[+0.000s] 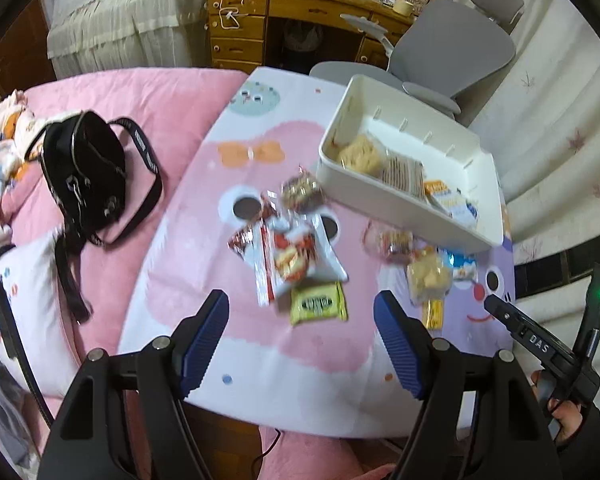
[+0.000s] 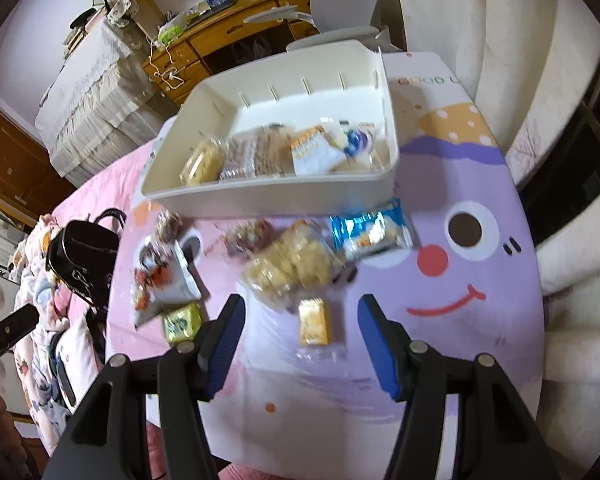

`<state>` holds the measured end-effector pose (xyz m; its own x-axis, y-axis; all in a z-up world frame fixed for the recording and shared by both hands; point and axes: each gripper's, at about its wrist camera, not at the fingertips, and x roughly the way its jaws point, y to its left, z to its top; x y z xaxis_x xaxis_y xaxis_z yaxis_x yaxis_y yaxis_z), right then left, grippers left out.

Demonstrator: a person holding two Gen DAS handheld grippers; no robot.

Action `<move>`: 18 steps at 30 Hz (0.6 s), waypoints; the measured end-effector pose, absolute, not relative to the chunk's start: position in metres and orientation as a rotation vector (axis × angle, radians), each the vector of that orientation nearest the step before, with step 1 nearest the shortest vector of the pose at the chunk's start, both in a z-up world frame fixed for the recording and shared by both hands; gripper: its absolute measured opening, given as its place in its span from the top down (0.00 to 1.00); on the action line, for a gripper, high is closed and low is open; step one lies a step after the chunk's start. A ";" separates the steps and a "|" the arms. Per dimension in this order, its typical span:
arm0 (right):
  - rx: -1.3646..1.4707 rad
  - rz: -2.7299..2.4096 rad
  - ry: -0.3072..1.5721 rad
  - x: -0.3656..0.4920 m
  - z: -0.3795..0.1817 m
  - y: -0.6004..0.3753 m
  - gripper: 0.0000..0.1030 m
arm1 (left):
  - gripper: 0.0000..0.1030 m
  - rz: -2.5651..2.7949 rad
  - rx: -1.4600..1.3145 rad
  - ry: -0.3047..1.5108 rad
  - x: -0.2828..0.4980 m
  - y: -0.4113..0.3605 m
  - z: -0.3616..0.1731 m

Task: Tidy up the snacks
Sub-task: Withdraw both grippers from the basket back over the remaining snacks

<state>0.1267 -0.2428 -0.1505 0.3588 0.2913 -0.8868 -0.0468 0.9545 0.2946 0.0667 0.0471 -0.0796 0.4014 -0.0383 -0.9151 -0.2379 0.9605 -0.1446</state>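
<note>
A white storage box [image 1: 404, 216] [image 2: 268, 200] stands on a cartoon-print mat and holds several snack packs. Loose snacks lie in front of it: a yellow-green packet [image 1: 318, 303] [image 2: 182, 322], a red-white bag [image 1: 296, 256] [image 2: 162, 280], a clear bag of yellow puffs [image 1: 426, 276] [image 2: 290, 266], a blue-white packet [image 2: 370, 234] and a small orange packet [image 2: 314, 322]. My left gripper [image 1: 302, 308] is open and empty, hovering just short of the yellow-green packet. My right gripper [image 2: 300, 314] is open and empty, with the orange packet lying between its fingers below it.
A black handbag [image 1: 88, 180] [image 2: 80, 256] lies on the pink bedspread to the left of the mat. A grey office chair [image 1: 452, 52] and a wooden desk [image 1: 284, 20] stand behind the box. The right gripper's body shows in the left wrist view [image 1: 548, 344].
</note>
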 end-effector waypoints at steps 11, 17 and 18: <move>0.169 0.242 1.145 0.092 -0.183 -0.245 0.43 | 0.26 0.123 -0.374 1.195 0.040 0.033 -0.127; 0.033 0.300 1.114 0.079 -0.195 -0.234 0.43 | 0.23 0.128 -0.483 1.222 0.039 0.035 -0.150; 0.025 0.309 1.114 0.078 -0.197 -0.233 0.43 | 0.23 0.133 -0.487 1.223 0.040 0.036 -0.153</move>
